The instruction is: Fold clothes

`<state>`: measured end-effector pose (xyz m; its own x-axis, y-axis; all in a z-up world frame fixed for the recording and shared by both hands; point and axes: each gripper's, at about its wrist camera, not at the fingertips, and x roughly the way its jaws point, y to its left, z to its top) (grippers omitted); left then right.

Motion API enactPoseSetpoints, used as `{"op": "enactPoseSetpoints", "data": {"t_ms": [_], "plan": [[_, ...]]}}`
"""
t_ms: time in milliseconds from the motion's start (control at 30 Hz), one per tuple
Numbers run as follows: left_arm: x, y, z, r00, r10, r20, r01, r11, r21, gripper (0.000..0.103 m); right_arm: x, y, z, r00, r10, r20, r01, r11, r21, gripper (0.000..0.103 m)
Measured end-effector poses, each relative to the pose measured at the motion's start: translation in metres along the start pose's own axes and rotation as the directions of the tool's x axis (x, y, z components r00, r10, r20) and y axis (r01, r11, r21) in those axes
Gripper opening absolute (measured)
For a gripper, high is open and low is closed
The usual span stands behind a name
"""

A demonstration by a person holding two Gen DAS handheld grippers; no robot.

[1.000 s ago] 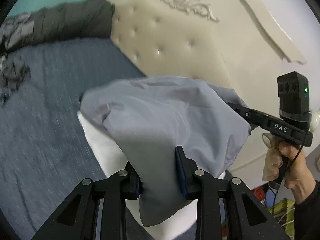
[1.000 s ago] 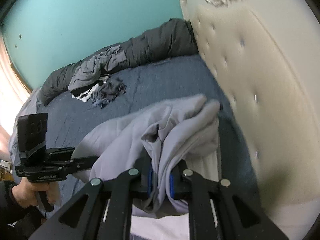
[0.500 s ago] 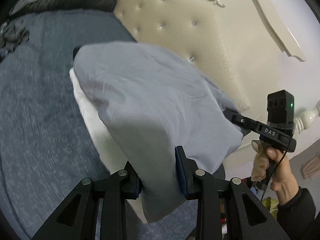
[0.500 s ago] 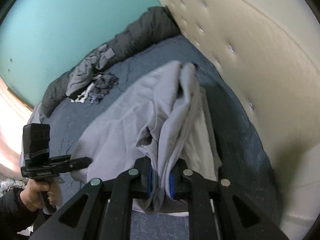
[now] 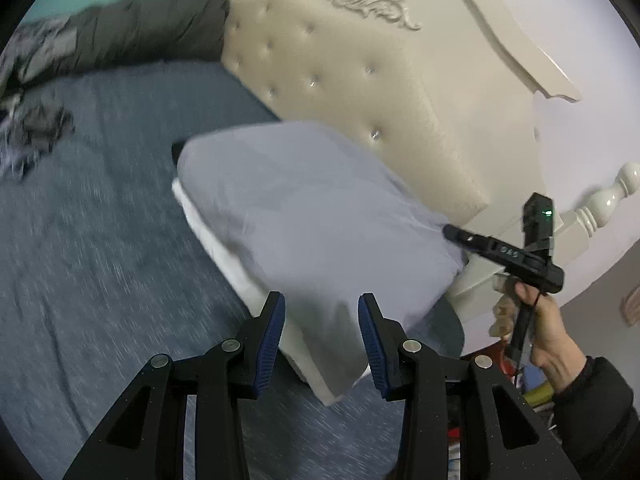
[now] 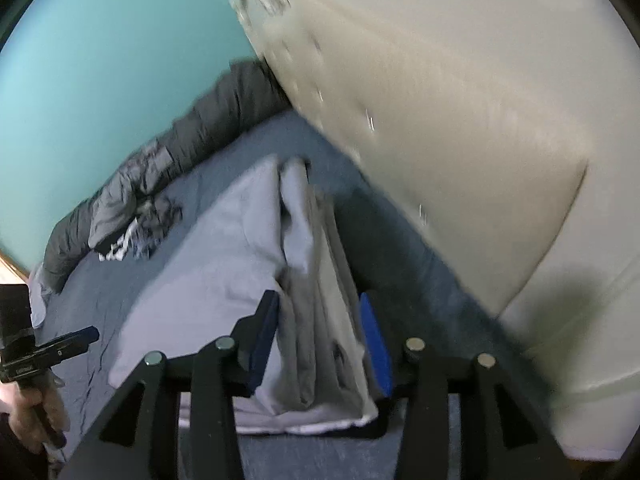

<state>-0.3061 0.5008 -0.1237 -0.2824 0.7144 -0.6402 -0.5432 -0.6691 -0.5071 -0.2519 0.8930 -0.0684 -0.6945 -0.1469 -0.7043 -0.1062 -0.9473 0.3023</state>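
A pale grey garment lies folded on top of a white folded item on the blue bed, close to the headboard. My left gripper is open, its blue pads standing either side of the garment's near edge. In the right wrist view my right gripper is open too, with the garment's bunched folds lying between its fingers. From the left wrist view the right gripper touches the garment's far corner. The left gripper shows beside the garment.
The cream tufted headboard rises just behind the stack. A dark rolled duvet lies along the teal wall, with a heap of unfolded clothes in front of it. A hand holds the right gripper past the bed's edge.
Both grippers were shut on the grey garment and holding it up. The garment has come down onto the white stack, and both grippers have opened.
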Motion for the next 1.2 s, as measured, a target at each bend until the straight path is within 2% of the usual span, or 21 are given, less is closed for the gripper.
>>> {"op": "enactPoseSetpoints", "data": {"t_ms": [100, 167, 233, 300, 400, 467, 633, 833, 1000, 1200], "plan": [[0.008, -0.01, 0.008, 1.0, 0.011, -0.004, -0.011, 0.999, 0.043, 0.041, -0.011, 0.019, 0.009, 0.999, -0.008, 0.049, 0.011, 0.998, -0.062, 0.042], [0.013, -0.016, 0.011, 1.0, 0.016, -0.01, -0.015, 0.998, 0.068, 0.041, -0.013, 0.035, 0.015, 0.997, 0.035, 0.065, -0.028, 0.994, -0.109, 0.024], [0.024, -0.023, 0.011, 1.0, 0.018, -0.024, -0.016, 0.996, 0.089, 0.041, -0.007, 0.052, 0.018, 0.997, 0.064, 0.038, -0.057, 0.984, -0.167, 0.019], [0.034, -0.027, 0.011, 0.999, 0.024, -0.036, -0.02, 0.995, 0.096, 0.041, 0.004, 0.062, 0.017, 0.998, 0.058, -0.001, -0.057, 0.977, -0.208, 0.012], [0.048, -0.03, 0.008, 0.998, 0.032, -0.062, -0.026, 0.994, 0.106, 0.041, 0.027, 0.062, 0.004, 0.998, 0.004, -0.067, -0.02, 0.969, -0.245, 0.008], [0.058, -0.031, 0.001, 0.995, 0.046, -0.085, -0.035, 0.992, 0.121, 0.041, 0.041, 0.049, -0.003, 0.995, -0.04, -0.094, 0.018, 0.974, -0.224, 0.001], [0.077, -0.038, -0.013, 0.991, 0.076, -0.106, -0.058, 0.985, 0.164, 0.041, 0.059, 0.018, -0.025, 0.994, -0.028, -0.103, 0.014, 0.992, -0.129, 0.0], [0.091, -0.043, -0.027, 0.987, 0.108, -0.116, -0.081, 0.972, 0.219, 0.041, 0.063, 0.003, -0.05, 0.995, 0.0, -0.1, -0.009, 0.996, -0.091, 0.0], [0.099, -0.043, -0.036, 0.987, 0.113, -0.113, -0.086, 0.971, 0.221, 0.041, 0.069, 0.001, -0.058, 0.996, -0.001, -0.095, -0.008, 0.996, -0.093, 0.0], [0.103, -0.047, -0.032, 0.986, 0.125, -0.113, -0.096, 0.967, 0.236, 0.041, 0.068, 0.008, -0.05, 0.994, -0.013, -0.108, 0.003, 0.995, -0.098, 0.0]]}}
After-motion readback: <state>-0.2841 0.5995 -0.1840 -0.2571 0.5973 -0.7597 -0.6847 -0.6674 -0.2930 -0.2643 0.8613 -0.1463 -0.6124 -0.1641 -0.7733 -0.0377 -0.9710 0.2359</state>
